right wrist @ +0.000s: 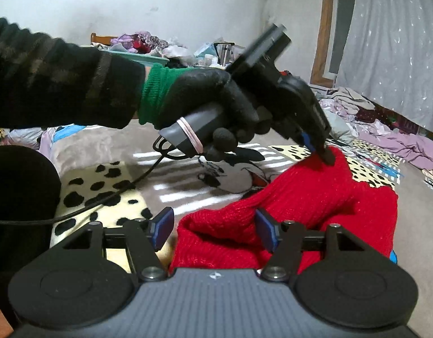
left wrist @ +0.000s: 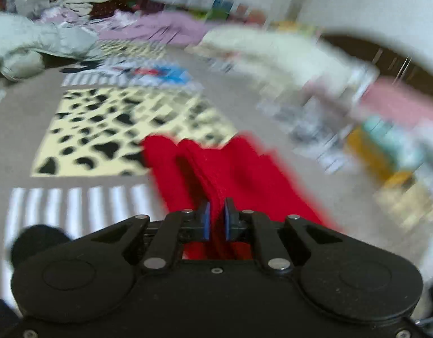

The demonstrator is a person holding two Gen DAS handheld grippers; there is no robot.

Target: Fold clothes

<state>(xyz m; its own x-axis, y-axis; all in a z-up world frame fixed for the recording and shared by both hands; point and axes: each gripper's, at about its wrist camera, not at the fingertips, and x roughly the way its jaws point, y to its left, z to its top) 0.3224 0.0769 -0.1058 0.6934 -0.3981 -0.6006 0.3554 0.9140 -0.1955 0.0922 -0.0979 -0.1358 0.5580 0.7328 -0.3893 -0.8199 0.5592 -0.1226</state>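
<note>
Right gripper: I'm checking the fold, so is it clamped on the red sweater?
No: the right gripper has its jaws apart, with the red sweater bunched between them, unpinched.

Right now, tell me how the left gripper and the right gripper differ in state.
The left gripper is shut, pinching a fold of the red knitted sweater; the right gripper stands open, its pads off the knit. The left lifts a peak at the sweater's far side; the right sits at its near edge. Both have blue pads.

Motion blur smears the clutter at the left wrist view's right; the right gripper's housing hides the red sweater's near edge.
</note>
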